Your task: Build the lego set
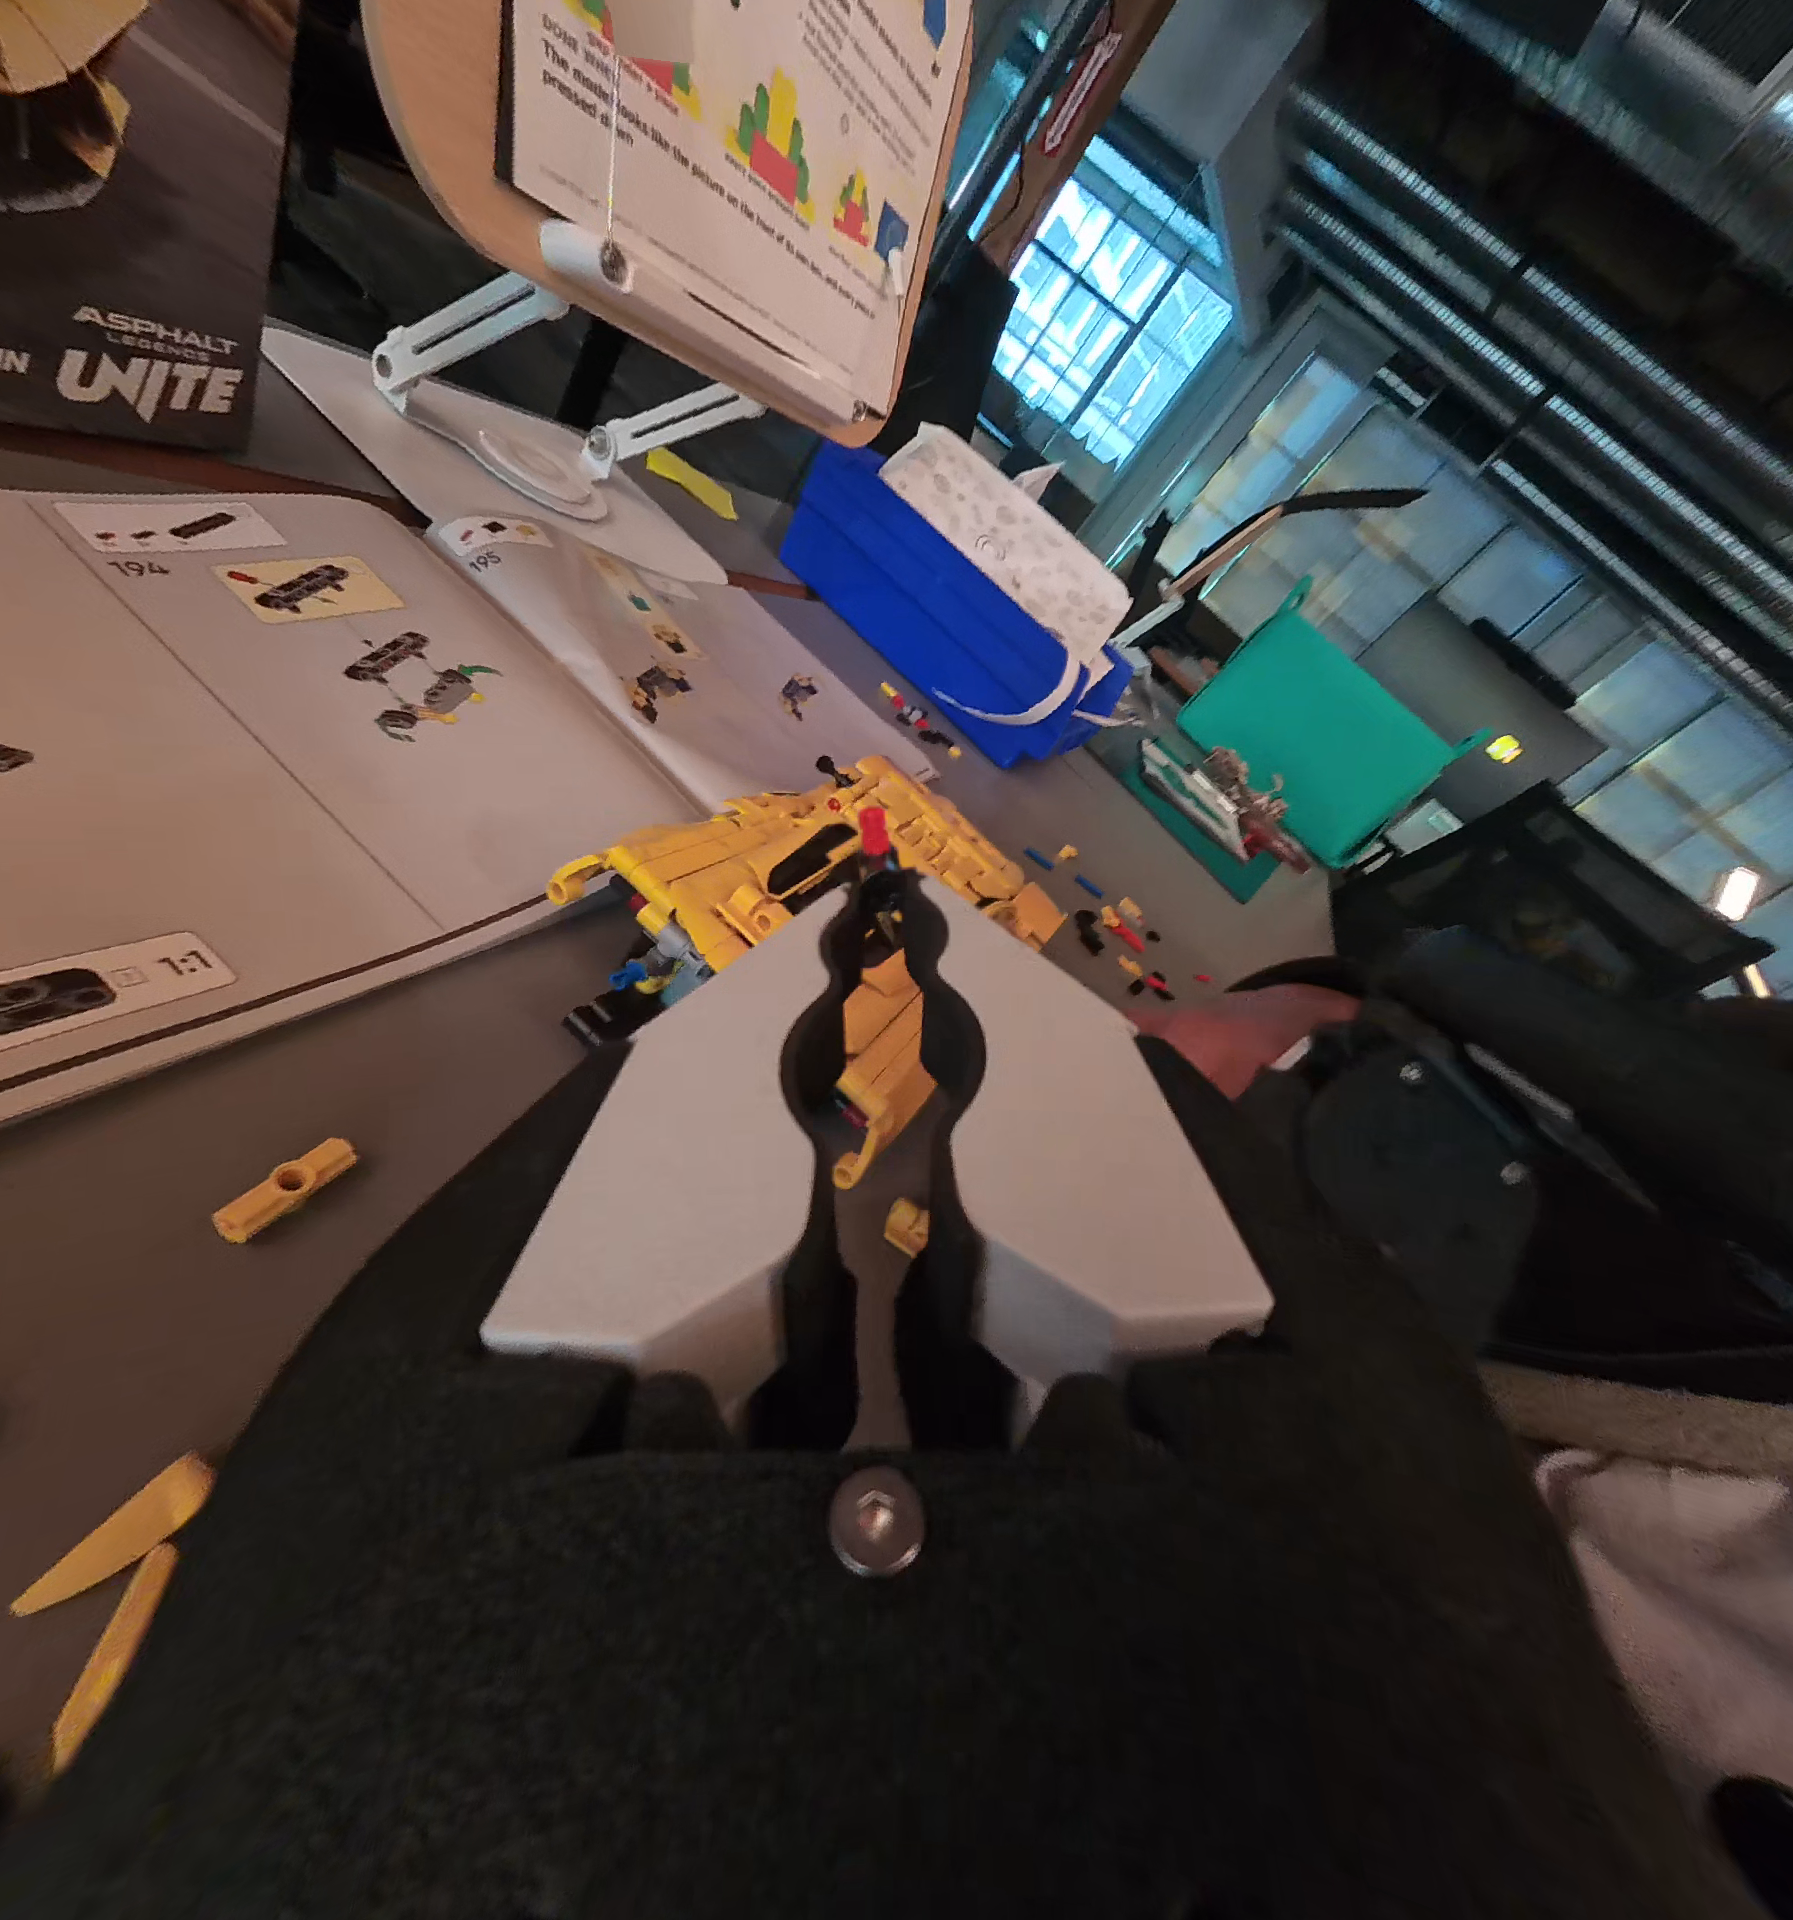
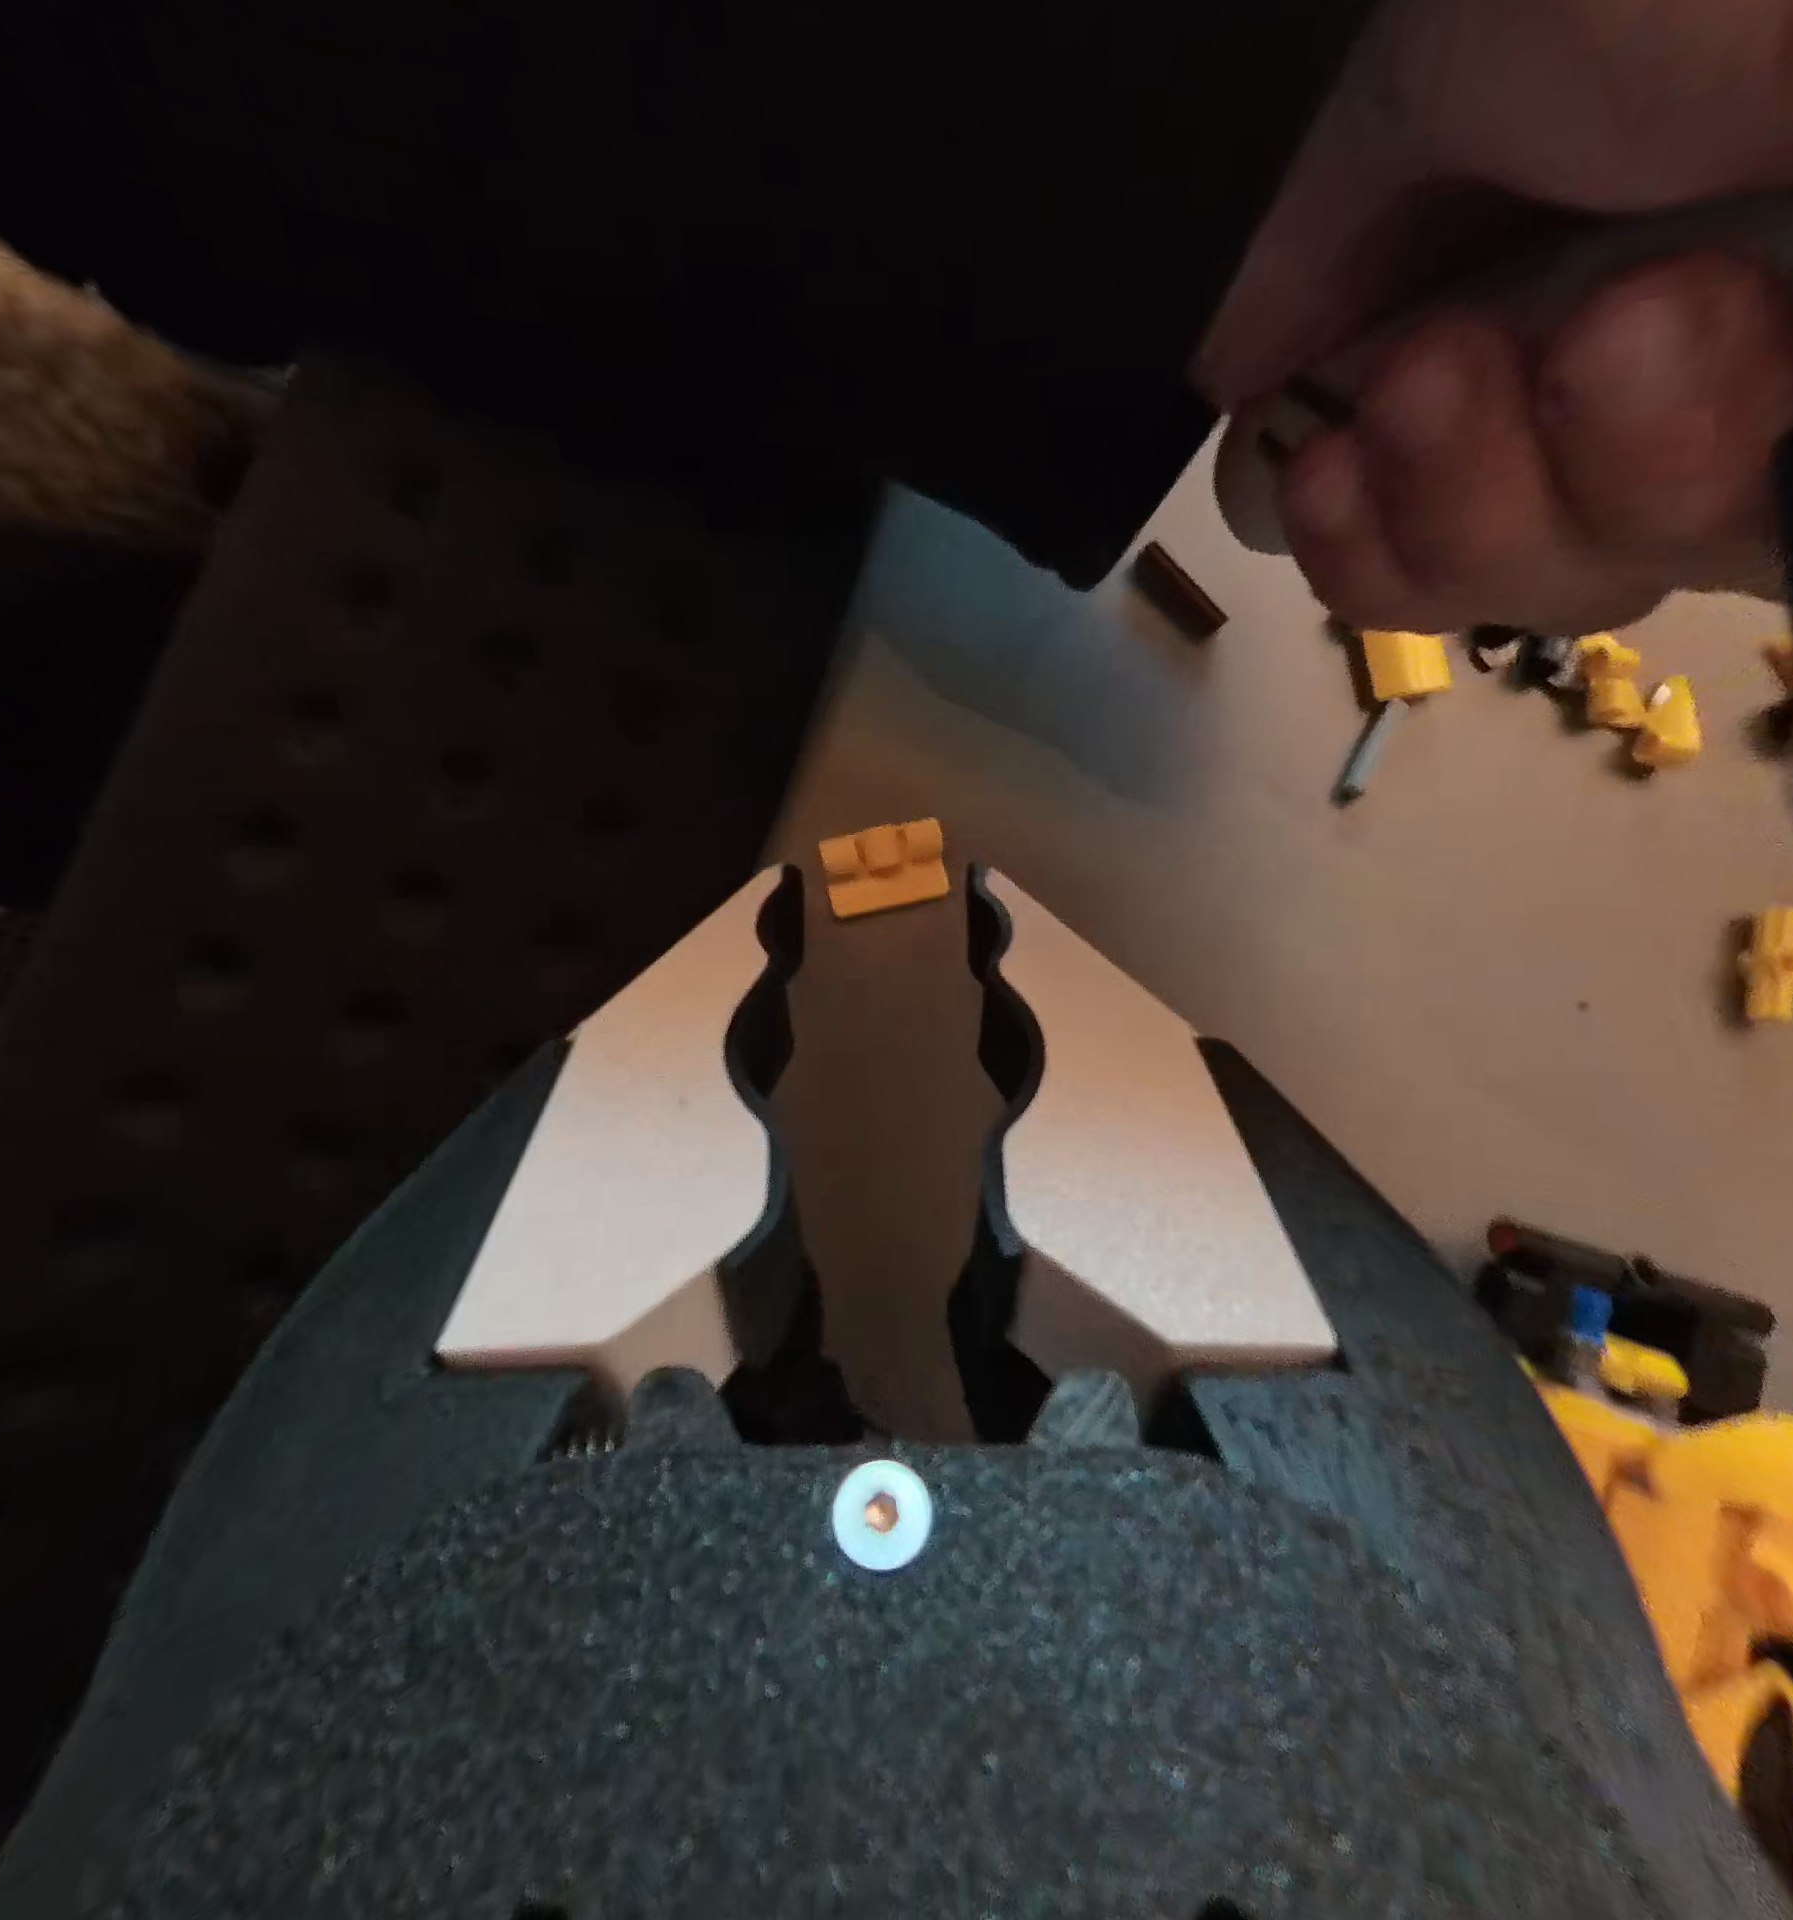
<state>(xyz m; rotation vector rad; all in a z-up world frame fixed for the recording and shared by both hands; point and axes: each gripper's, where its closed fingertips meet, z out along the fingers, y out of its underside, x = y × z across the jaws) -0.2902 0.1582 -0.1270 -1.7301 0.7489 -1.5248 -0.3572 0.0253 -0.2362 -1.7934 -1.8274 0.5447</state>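
Well advanced, not finished — yellow lego car (image 1: 819, 862) largely assembled on the table (image 1: 372, 1060), beside the open instruction booklet (image 1: 279, 727); loose pieces (image 2: 1640, 707) left. Left hand-held gripper (image 1: 876, 894) pinched on a small black-and-red part over the car. Right hand-held gripper (image 2: 881, 883) parted, empty — near a small yellow piece (image 2: 881, 868).

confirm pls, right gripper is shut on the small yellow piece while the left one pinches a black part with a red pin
Not quite: the right wrist view shows the right gripper open, with the small yellow piece lying on the table just beyond its tips. The left gripper does pinch the black part with a red pin.
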